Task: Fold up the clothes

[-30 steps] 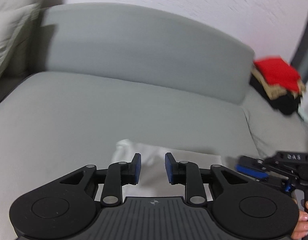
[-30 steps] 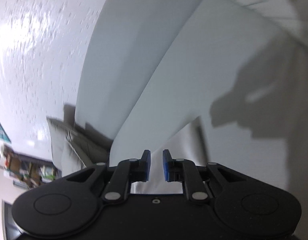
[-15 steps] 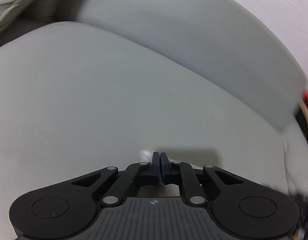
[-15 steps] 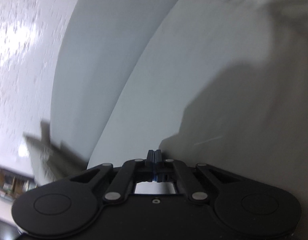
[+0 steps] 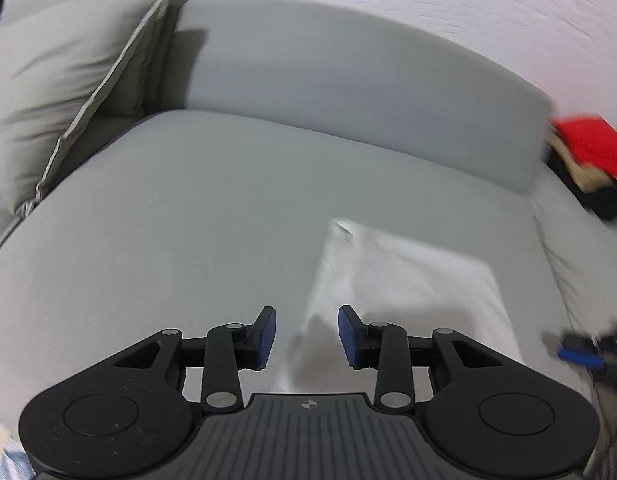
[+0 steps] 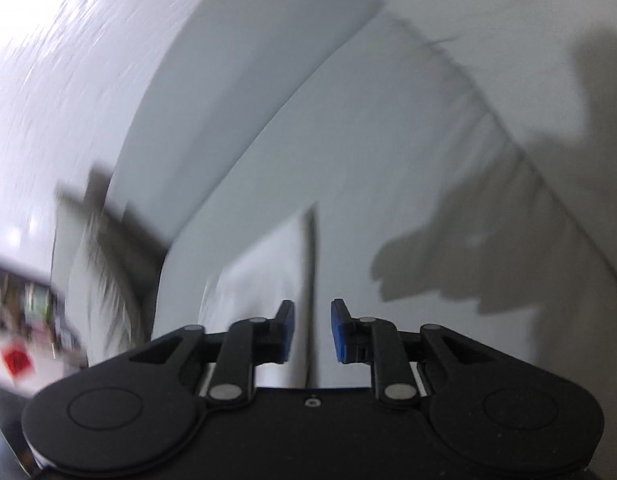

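Note:
A folded white garment (image 5: 408,280) lies flat on the grey sofa seat (image 5: 208,208). My left gripper (image 5: 306,334) hovers over its near left edge, jaws opening, pads clear of the cloth. The right gripper's blue tips (image 5: 576,354) show blurred at the right edge of the left wrist view. In the right wrist view the white garment (image 6: 268,268) lies just ahead of my right gripper (image 6: 312,330), whose jaws are opening over its right edge without pressing on it.
A stack of folded clothes (image 5: 588,152), red on top, sits at the sofa's far right end. Grey cushions (image 5: 60,80) lean at the left end. The curved grey backrest (image 5: 348,68) runs behind the seat. Gripper shadows (image 6: 468,248) fall on the seat.
Both grippers were shut half a second ago, low against the seat; now both stand open and have drawn back, with the white garment lying released on the seat.

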Tool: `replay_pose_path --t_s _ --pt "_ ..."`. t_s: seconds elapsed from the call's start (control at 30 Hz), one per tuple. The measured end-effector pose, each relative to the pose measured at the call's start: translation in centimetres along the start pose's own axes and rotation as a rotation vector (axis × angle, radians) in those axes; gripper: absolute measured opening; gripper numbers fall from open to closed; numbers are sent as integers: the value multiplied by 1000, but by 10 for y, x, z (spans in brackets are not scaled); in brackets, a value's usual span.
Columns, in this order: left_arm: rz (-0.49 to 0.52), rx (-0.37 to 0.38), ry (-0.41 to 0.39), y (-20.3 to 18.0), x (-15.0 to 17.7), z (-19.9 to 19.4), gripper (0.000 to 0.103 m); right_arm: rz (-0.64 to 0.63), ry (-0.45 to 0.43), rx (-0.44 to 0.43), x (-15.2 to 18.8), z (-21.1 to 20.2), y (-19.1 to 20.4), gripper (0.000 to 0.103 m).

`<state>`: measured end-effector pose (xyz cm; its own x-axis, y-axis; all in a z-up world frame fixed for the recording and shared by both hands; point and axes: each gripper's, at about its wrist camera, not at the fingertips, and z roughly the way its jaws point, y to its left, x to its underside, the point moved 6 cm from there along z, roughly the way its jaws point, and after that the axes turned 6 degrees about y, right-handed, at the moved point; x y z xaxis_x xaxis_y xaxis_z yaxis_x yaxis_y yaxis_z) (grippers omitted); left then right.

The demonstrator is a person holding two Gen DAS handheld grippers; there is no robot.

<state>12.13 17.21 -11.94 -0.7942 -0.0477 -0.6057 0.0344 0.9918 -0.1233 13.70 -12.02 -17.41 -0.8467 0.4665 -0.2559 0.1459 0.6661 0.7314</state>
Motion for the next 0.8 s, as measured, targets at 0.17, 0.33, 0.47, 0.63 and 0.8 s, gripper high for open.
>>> replay_pose_path --t_s 0.17,0.33,0.47,0.63,0.8 --pt "152 41 26 -42 51 -12 31 -276 77 35 52 -14 44 22" --pt "231 25 39 -71 57 6 27 -536 122 68 79 -1 84 22" --pt "264 19 115 -85 74 22 20 -765 126 224 95 12 94 22" --pt "290 9 115 -80 93 12 20 -847 129 274 121 -15 66 23" --pt "209 12 78 -51 88 -12 26 -692 159 197 109 -41 55 24"
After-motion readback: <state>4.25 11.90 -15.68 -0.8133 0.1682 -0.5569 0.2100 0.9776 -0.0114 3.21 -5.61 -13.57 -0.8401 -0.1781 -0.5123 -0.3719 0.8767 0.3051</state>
